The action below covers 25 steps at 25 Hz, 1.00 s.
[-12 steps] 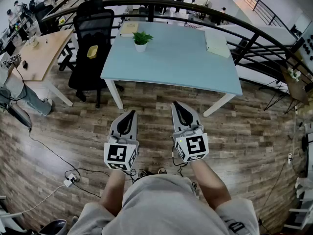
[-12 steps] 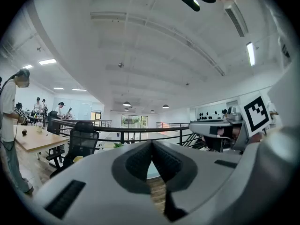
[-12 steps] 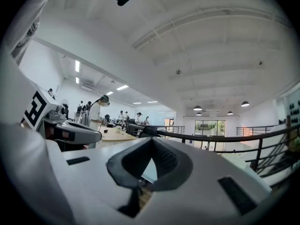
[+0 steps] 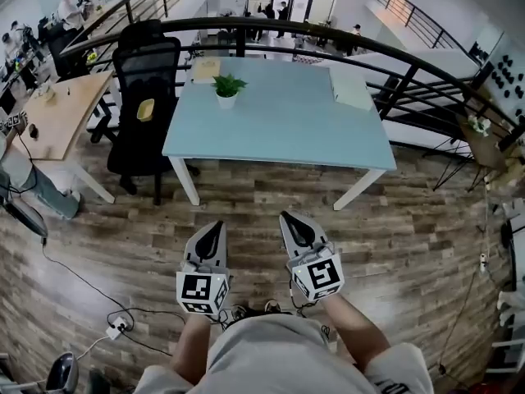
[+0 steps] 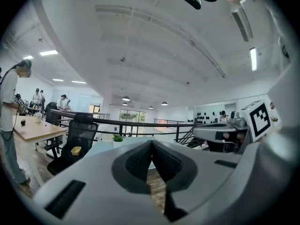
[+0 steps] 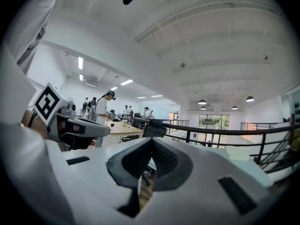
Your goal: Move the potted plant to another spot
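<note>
A small green potted plant (image 4: 227, 89) in a white pot stands near the far left corner of a light blue table (image 4: 287, 130). It shows small and far off in the left gripper view as the potted plant (image 5: 117, 138). My left gripper (image 4: 212, 230) and right gripper (image 4: 294, 222) hover over the wooden floor, well short of the table's near edge. Both are shut with nothing between their jaws, and both point roughly level toward the table. In the left gripper view the left gripper (image 5: 152, 144) has its pads meeting; the right gripper (image 6: 152, 142) looks the same in its own view.
A black office chair (image 4: 146, 89) holding a yellow object stands left of the table. A book (image 4: 207, 69) and a grey pad (image 4: 353, 89) lie on the table. A black railing (image 4: 328, 49) runs behind. A wooden desk (image 4: 49, 113) and people are at far left. Cables (image 4: 107, 302) trail on the floor.
The view has shifted so the table and plant sit a little lower and nearer. Both grippers remain side by side and shut.
</note>
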Tool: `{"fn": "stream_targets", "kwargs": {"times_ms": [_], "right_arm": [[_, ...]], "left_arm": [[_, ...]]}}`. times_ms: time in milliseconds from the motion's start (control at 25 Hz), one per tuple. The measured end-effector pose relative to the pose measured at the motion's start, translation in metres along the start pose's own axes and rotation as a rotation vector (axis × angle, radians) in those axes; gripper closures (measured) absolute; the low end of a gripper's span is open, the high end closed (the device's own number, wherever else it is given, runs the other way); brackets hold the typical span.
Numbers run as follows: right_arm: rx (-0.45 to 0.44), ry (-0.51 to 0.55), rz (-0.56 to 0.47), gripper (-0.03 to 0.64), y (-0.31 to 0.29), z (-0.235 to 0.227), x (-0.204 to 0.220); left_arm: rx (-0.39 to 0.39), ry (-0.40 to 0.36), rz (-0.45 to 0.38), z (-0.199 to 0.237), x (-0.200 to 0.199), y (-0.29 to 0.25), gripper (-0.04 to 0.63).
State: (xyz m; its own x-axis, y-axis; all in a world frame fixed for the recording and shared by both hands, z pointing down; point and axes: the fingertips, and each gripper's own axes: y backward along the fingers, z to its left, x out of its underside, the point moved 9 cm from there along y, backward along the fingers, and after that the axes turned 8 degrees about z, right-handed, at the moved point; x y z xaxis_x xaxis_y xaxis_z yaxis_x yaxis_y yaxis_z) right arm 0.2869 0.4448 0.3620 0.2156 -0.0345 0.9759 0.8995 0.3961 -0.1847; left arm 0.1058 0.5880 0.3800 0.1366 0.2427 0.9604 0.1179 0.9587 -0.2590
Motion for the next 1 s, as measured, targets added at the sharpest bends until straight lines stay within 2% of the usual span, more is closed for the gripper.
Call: {"fn": "stream_targets", "kwargs": {"times_ms": [160,280,480,800,1000], "right_arm": [[-0.01,-0.001,0.049,0.611,0.013,0.014,0.018],[-0.009,-0.018,0.079,0.529,0.018,0.02,0.029],[0.006,-0.045,0.14,0.502,0.016,0.026,0.044],[-0.041,-0.052,0.153,0.437,-0.037,0.015,0.053],[-0.052,-0.079,0.129,0.417,-0.093,-0.022,0.052]], "left_arm": [[0.052,0.027,0.048,-0.003,0.025,0.007,0.584],[0.075,0.035,0.058,-0.002,0.036,0.008,0.584],[0.099,0.043,0.08,0.006,0.043,0.009,0.584],[0.036,0.064,0.109,0.042,0.053,-0.005,0.584],[-0.004,0.044,0.116,0.069,0.039,-0.042,0.584]]}}
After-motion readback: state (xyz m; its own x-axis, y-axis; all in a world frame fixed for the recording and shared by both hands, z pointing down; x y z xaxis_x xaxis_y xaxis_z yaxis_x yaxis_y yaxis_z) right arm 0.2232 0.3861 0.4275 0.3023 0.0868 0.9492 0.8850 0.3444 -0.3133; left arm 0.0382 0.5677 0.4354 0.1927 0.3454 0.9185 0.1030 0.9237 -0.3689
